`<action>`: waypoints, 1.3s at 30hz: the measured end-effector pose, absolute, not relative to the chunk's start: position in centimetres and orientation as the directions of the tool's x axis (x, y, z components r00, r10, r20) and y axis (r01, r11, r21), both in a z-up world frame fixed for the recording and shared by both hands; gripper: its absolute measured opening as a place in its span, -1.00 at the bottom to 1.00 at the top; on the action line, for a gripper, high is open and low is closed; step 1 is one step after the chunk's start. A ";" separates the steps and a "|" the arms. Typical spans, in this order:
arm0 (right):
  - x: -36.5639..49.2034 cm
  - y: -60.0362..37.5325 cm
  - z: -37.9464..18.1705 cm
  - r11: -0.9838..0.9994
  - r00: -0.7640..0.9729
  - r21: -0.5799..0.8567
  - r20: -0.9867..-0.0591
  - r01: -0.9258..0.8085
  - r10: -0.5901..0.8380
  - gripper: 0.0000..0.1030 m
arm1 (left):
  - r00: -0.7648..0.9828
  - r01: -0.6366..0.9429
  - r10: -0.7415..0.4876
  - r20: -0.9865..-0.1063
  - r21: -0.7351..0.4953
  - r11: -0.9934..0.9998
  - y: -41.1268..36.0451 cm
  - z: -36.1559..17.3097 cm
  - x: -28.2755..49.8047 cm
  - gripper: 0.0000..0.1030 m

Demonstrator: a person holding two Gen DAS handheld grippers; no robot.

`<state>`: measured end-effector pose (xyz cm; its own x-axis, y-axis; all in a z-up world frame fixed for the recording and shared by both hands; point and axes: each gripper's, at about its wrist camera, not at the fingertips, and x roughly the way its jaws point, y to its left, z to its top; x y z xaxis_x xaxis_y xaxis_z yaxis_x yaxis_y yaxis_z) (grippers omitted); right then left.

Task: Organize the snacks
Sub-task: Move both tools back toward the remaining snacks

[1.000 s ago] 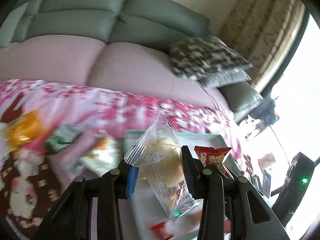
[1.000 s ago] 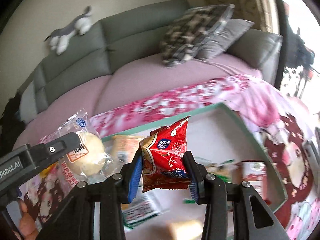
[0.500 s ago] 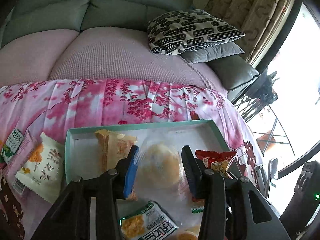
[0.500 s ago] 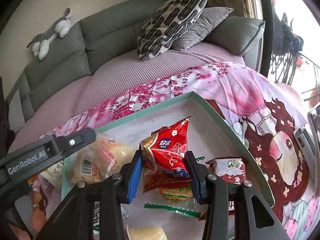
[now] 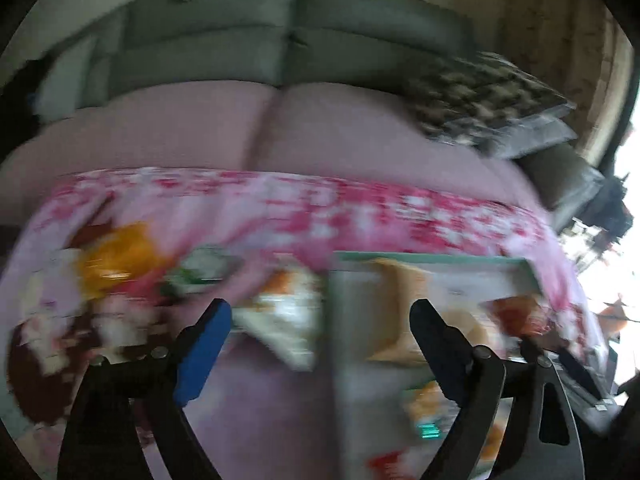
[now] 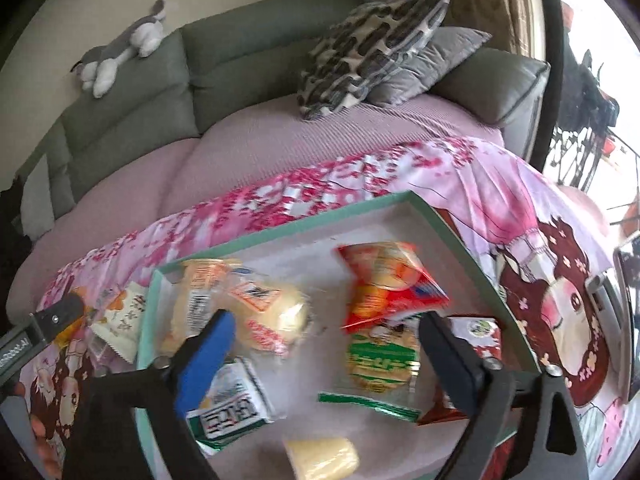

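A teal-rimmed tray (image 6: 280,236) lies on the pink floral blanket and holds several snack packets. My right gripper (image 6: 326,320) hangs over it with its jaws opening wide; the red packet (image 6: 392,284) lies loose in the tray just beyond the tips, free of both pads. The clear-wrapped bun (image 6: 268,312) rests in the tray's left part. My left gripper (image 5: 320,320) is also opening and grips nothing. In its blurred view it sits over the tray's left rim (image 5: 432,258), with a white-and-orange packet (image 5: 288,320) on the blanket behind the gap.
An orange packet (image 5: 116,256) and a green one (image 5: 200,268) lie on the blanket left of the tray. A green packet (image 6: 380,360), a green-white carton (image 6: 232,404) and a yellow piece (image 6: 320,456) fill the tray's near part. Behind are the sofa, pillows (image 6: 372,44) and a plush toy (image 6: 120,48).
Both grippers went from shut to wide open. The bun and the red packet dropped into the tray. The left gripper swung left, from over the tray's middle to its left rim.
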<state>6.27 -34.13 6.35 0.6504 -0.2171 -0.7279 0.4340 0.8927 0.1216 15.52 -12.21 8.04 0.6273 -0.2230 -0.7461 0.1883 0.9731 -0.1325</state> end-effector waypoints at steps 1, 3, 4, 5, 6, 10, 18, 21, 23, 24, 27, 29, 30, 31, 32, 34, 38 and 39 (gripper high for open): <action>6.4 -33.7 6.5 0.897 0.657 0.120 -0.722 0.425 -0.215 1.00 | 0.639 0.154 -0.186 -0.747 -0.113 0.982 -11.1 8.0 15.6 0.82; 6.6 -32.7 6.8 0.908 0.679 0.123 -0.706 0.400 -0.203 1.00 | 0.666 0.071 -0.094 -0.740 -0.063 0.995 -8.6 8.1 15.5 0.83; 6.8 -32.4 6.9 0.911 0.685 0.129 -0.702 0.392 -0.196 1.00 | 0.677 0.040 -0.061 -0.733 -0.047 0.998 -7.5 8.2 15.5 0.84; 7.0 -31.7 7.0 0.915 0.698 0.143 -0.693 0.377 -0.180 1.00 | 0.690 0.002 -0.022 -0.723 -0.028 1.000 -6.4 8.3 15.4 0.85; 7.1 -31.3 7.0 0.918 0.708 0.153 -0.687 0.365 -0.167 1.00 | 0.703 -0.036 0.016 -0.711 -0.013 0.999 -5.1 8.5 15.3 0.88; 8.1 -28.9 7.4 0.929 0.750 0.211 -0.654 0.305 -0.098 1.00 | 0.736 -0.119 0.100 -0.669 0.018 0.993 -1.8 9.1 14.8 0.99; 10.0 -23.0 7.1 0.957 0.774 0.231 -0.633 0.174 0.012 1.00 | 0.747 -0.182 0.166 -0.644 0.042 0.982 2.8 8.6 14.4 0.99; 10.7 -20.5 6.5 0.964 0.762 0.233 -0.645 0.126 0.057 1.00 | 0.741 -0.204 0.169 -0.649 0.021 0.979 4.6 8.2 14.2 0.99; 11.1 -18.8 6.1 0.967 0.748 0.241 -0.656 0.083 0.099 1.00 | 0.732 -0.221 0.172 -0.659 0.010 0.975 5.7 7.6 14.2 0.99; 11.3 -17.8 6.0 0.969 0.742 0.240 -0.661 0.062 0.116 1.00 | 0.726 -0.225 0.172 -0.665 0.007 0.974 6.1 7.4 14.3 0.99; 11.8 -15.2 5.4 0.974 0.722 0.224 -0.678 0.024 0.138 1.00 | 0.707 -0.230 0.169 -0.687 0.002 0.973 7.2 6.5 14.5 0.99; 11.9 -14.3 5.0 0.972 0.709 0.236 -0.686 0.005 0.163 1.00 | 0.697 -0.226 0.157 -0.700 -0.006 0.974 7.7 6.1 14.6 0.99; 12.0 -13.8 4.8 0.970 0.700 0.242 -0.692 -0.001 0.173 1.00 | 0.693 -0.223 0.151 -0.705 -0.011 0.975 7.9 5.9 14.7 0.99; 12.1 -13.5 4.7 0.971 0.696 0.240 -0.697 0.000 0.172 1.00 | 0.687 -0.221 0.144 -0.712 -0.017 0.975 8.2 5.7 14.7 0.99; 12.1 -13.2 4.5 0.973 0.691 0.232 -0.704 0.005 0.164 1.00 | 0.685 -0.219 0.138 -0.716 -0.022 0.975 8.3 5.6 14.7 0.99; 12.2 -13.1 4.4 0.975 0.688 0.220 -0.709 0.012 0.152 1.00 | 0.681 -0.215 0.123 -0.722 -0.037 0.976 8.6 5.4 14.8 0.99; 12.2 -13.9 4.7 0.977 0.700 0.208 -0.705 0.055 0.111 1.00 | 0.678 -0.203 0.063 -0.733 -0.104 0.974 8.8 5.0 15.0 0.99; 12.2 -14.2 4.8 0.976 0.703 0.206 -0.704 0.067 0.101 1.00 | 0.671 -0.198 0.048 -0.740 -0.117 0.973 8.6 4.7 15.2 0.99</action>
<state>12.16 -14.24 4.79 0.7029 0.1008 -0.7041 0.0668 0.9762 0.2064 15.22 8.65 4.68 0.6709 0.0481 -0.7400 -0.1983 0.9732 -0.1165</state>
